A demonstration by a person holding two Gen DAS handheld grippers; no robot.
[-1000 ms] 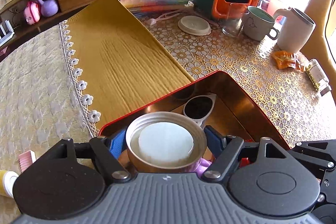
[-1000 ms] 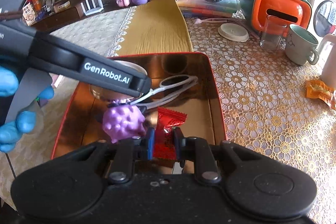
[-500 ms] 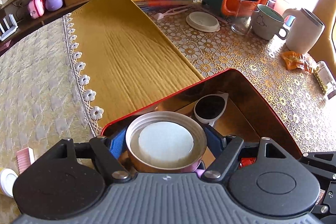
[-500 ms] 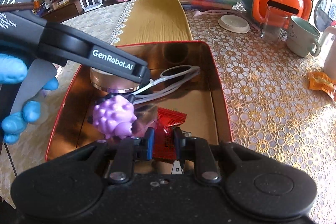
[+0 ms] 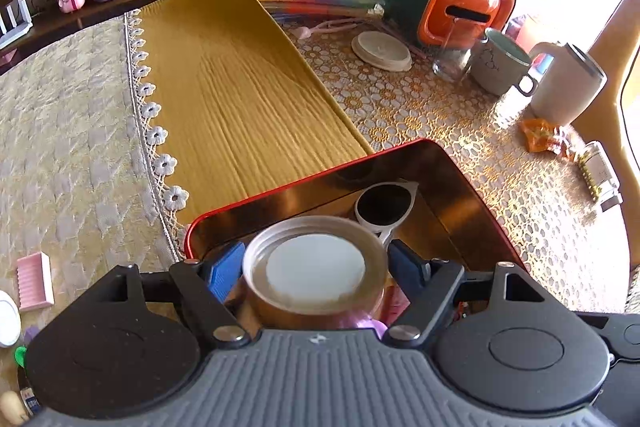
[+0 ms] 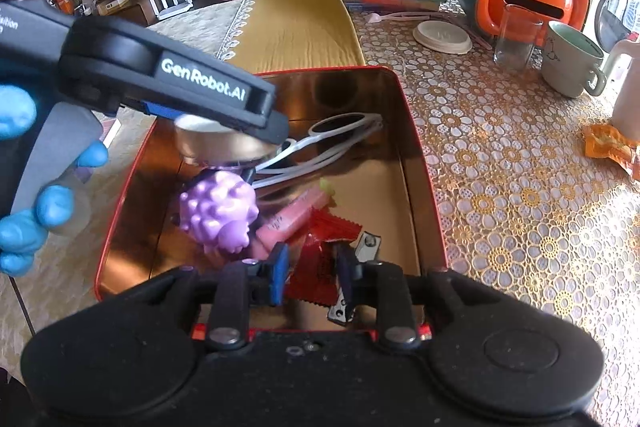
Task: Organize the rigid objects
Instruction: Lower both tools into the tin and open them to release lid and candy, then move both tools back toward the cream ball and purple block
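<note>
A round tin [image 5: 314, 269] with a white disc on top is gripped between the blue pads of the left gripper [image 5: 316, 267], whose jaws are closed against its sides. In the right wrist view the same tin [image 6: 218, 145] is seen held above the near-left part of a red tray [image 6: 424, 187], at about 10 o'clock from the right gripper [image 6: 310, 273]. The right gripper's jaws are parted, with a red packet [image 6: 320, 259] seen between them; whether the pads touch it cannot be told.

Inside the tray, a purple knobbly toy [image 6: 218, 211] is seen just below the tin, with a pink tube [image 6: 292, 219] beside it at 3 o'clock. White sunglasses [image 6: 340, 135] lie toward the far end, at 12 o'clock, and a nail clipper [image 6: 358, 267] lies near the right wall, partly under the right finger.

Beyond the tray, at 1 o'clock, a white lid [image 6: 442, 37], a glass [image 6: 516, 37], a mug [image 6: 572, 61] and an orange-fronted box [image 6: 528, 1] are placed on the patterned tablecloth [image 6: 520, 187]. A yellow cloth [image 5: 240, 87] is spread at 11 o'clock.
</note>
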